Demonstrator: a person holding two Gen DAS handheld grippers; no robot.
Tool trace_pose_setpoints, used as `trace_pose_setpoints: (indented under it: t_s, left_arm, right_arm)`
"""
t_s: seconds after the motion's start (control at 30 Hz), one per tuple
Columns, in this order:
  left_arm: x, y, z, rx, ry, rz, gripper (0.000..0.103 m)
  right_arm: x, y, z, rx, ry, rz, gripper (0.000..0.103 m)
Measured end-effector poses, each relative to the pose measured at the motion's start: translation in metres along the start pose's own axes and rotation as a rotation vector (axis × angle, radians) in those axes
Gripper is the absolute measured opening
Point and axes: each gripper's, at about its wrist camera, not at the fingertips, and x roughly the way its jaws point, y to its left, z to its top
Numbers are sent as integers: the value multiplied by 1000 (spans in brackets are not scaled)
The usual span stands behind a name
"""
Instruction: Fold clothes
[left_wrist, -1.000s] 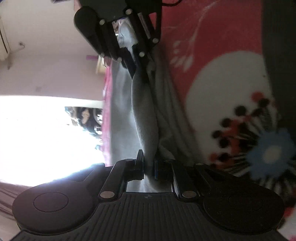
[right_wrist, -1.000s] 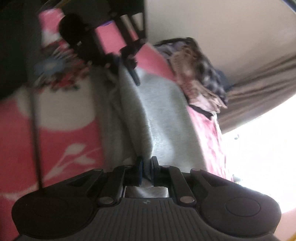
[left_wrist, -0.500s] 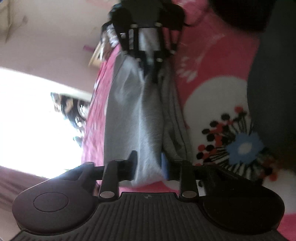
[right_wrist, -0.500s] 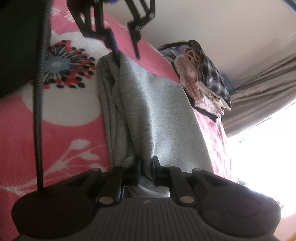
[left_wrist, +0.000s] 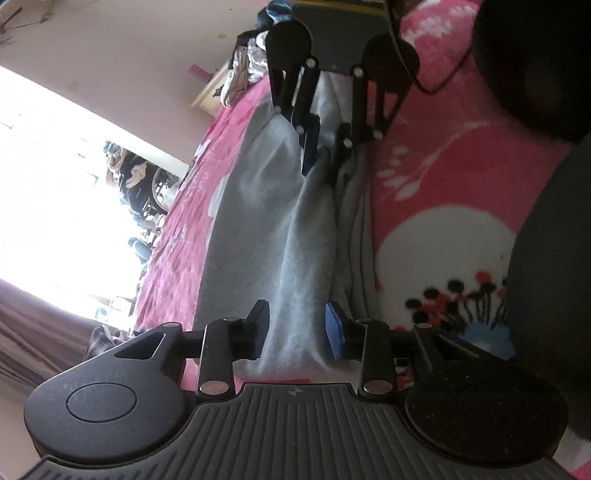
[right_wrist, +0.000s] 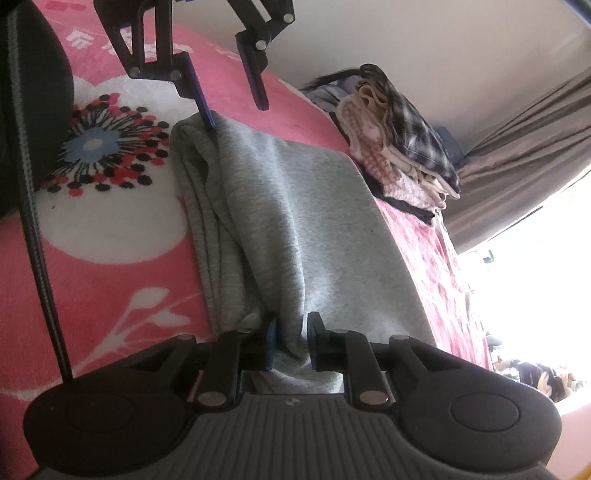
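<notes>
A pink floral blanket (right_wrist: 110, 236) covers the bed and serves as the folding surface, its white discs and a blue-centred flower showing beside the work. Across it lies a grey garment (right_wrist: 303, 229), already doubled over so that several layered edges run along the side nearest the flower, a sign the fold is well advanced. At the far corner a stack of folded clothes (right_wrist: 402, 147), plaid on top, sits well apart, apparently finished pieces kept clear of the working area. The right gripper (right_wrist: 290, 341) straddles a ridge of grey cloth at one end with its jaws parted, the fabric loose between them rather than pinched. At the opposite end the left gripper (left_wrist: 297, 330) stands released, jaws wide on either side of the folded edge, one blue pad at the cloth; in the right wrist view the same tool (right_wrist: 232, 98) hovers at the corner. Both tools look placed to let the fold settle flat
</notes>
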Motion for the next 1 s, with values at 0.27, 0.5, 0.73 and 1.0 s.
trace_pose_setpoints:
  t_s: [0.27, 0.5, 0.73, 1.0]
  left_arm:
    - [32, -15, -14, 10, 87, -50, 35]
    - [8, -1, -8, -22, 110, -87, 36]
    - [-9, 12, 3, -74, 94, -90, 37]
    - [45, 16, 26, -148, 58, -77, 37]
  right_arm:
    - [-12, 1, -7, 21, 10, -18, 21]
    - [-50, -23, -26, 256, 65, 3, 30]
    - [-59, -58, -25, 650, 3, 85, 38]
    - [-20, -66, -28, 735, 35, 158, 40]
